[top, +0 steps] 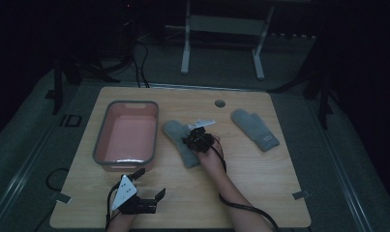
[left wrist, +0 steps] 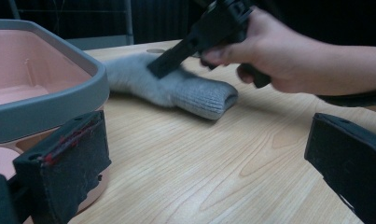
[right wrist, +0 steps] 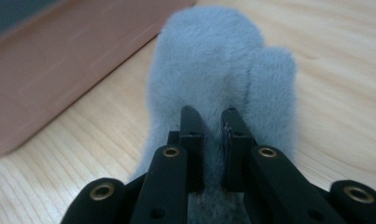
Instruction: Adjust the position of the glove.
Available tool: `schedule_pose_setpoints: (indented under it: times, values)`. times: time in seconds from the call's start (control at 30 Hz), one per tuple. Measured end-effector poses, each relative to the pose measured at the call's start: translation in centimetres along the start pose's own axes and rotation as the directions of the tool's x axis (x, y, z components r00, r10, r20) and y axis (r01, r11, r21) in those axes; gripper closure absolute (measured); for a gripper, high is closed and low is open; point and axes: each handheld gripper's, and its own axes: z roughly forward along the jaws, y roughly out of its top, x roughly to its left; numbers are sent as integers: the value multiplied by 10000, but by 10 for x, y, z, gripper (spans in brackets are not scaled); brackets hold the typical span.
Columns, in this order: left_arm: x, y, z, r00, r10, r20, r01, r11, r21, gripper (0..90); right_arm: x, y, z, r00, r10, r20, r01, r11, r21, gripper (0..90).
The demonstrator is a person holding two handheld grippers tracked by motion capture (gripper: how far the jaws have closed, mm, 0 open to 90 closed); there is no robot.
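Right hand-held gripper clenched on thin fold of grey mitten lying on worktop beside pink tub; slippage judged likely on lifting, pinch being shallow.

The right gripper reaches to mid-table, jaws nearly closed; the left gripper rests near the table's front edge, jaws wide apart.
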Motion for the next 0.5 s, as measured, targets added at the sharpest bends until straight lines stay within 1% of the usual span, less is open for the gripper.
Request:
schedule_pose_setpoints:
  times: [0.1,0.17,0.23,0.3,0.33,0.43,0.47,0.5]
  values:
    - [0,0,0,10000,-1,15,1,10000,21,3,0,1,-17,9967,504,638,-474,9977,-474,820]
    - [0,0,0,10000,-38,71,38,10000,-7,3,0,3,-28,9900,841,1131,-761,9944,-731,820]
    - [0,0,0,10000,-38,39,37,9999,95,3,-1,4,-38,9768,1212,1767,-1063,9901,-916,820]
    - [-1,1,0,10000,32,51,-32,10000,18,3,-2,5,-47,9593,1735,2228,-1534,9826,-1047,820]
    - [-2,2,0,10000,78,42,-78,10000,-18,3,-3,5,-51,9509,1922,2426,-1698,9793,-1106,820]
    - [-2,3,1,9999,118,78,-117,9999,-68,3,-6,4,-62,9325,2425,2675,-2138,9679,-1322,820]
    - [-2,3,2,9999,121,102,-120,9999,-48,3,-6,3,-65,9285,2489,2756,-2185,9662,-1365,819]
    - [-3,3,3,9998,90,163,-89,9999,-49,3,-6,2,-68,9247,2484,2886,-2176,9667,-1350,819]
